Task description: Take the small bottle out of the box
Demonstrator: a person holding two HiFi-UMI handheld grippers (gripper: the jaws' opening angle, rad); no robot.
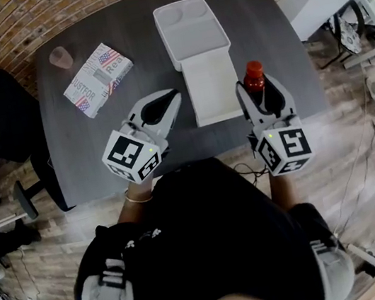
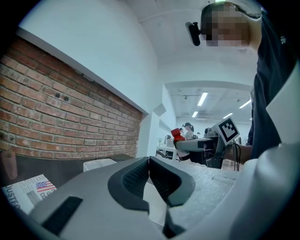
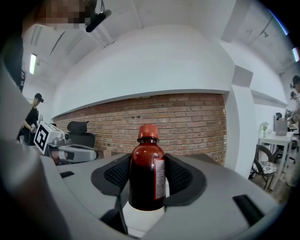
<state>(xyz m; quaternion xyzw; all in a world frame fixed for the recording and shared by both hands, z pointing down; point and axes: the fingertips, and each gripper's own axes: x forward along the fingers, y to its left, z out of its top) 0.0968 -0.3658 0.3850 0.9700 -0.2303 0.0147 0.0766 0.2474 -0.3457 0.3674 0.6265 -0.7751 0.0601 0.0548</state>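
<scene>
Setting: dark counter (image 1: 87,149) beneath a brick wall (image 3: 187,117), with a white box (image 1: 208,84) lying open at its middle.
Task thing: small bottle (image 3: 143,178), upright with its red cap on top, clear of the box and just beside its right edge.
Right tool (image 3: 147,164): pads pinching the small bottle's dark body from both sides, pointing roughly level.
Left tool (image 2: 148,165): jaws pressed together with nothing between them, just left of the box.
Key relation: the bottle's long axis stands vertical, crosswise to the right tool's jaws; bare counter shows right of the box.
Judgement: removal looks done; setting down falls to the right hand.
</scene>
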